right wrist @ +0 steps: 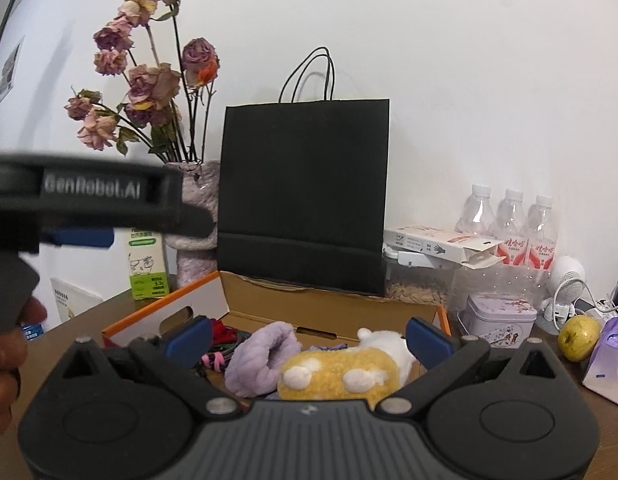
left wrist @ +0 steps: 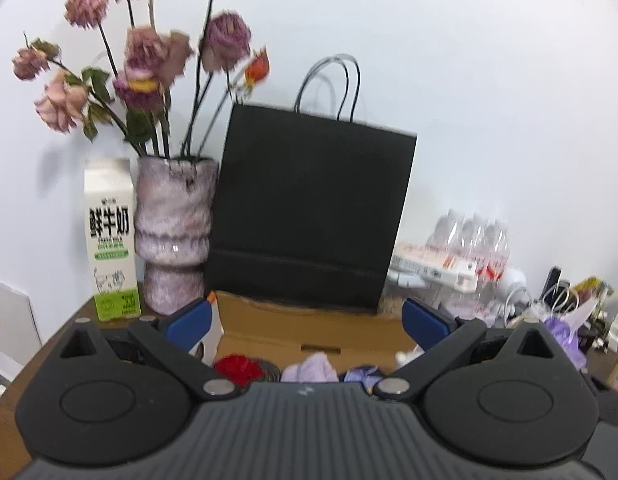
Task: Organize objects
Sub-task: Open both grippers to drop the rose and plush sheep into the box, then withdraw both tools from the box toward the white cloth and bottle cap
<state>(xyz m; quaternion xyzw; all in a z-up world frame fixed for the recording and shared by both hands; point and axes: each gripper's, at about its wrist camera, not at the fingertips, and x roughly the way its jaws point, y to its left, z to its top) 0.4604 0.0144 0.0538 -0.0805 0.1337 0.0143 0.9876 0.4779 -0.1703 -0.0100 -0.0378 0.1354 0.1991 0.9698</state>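
Right gripper hovers over the open cardboard box, fingers spread wide, nothing held. Left gripper same: wide open, empty, low over the same box; in the right wrist view its body crosses the left edge, a hand gripping it.

Nearest, inside the box: yellow-and-white plush toy, just under the right gripper, touching the purple fluffy cloth on its left. Red item and a pink-black small thing sit at the box's left side, partly hidden. So several soft items are already boxed; judged partly done.

Still out on the table: yellow apple, purple packet, lilac tin to the right. Whether these go in, cannot tell.

Room: the box's raised left flap and orange-edged right wall bound the grippers' sideways travel. Behind the box, black paper bag stands upright touching the rear flap, blocking forward reach. Vase of dried roses and milk carton far left, bottles far right. Open room is mostly upward.
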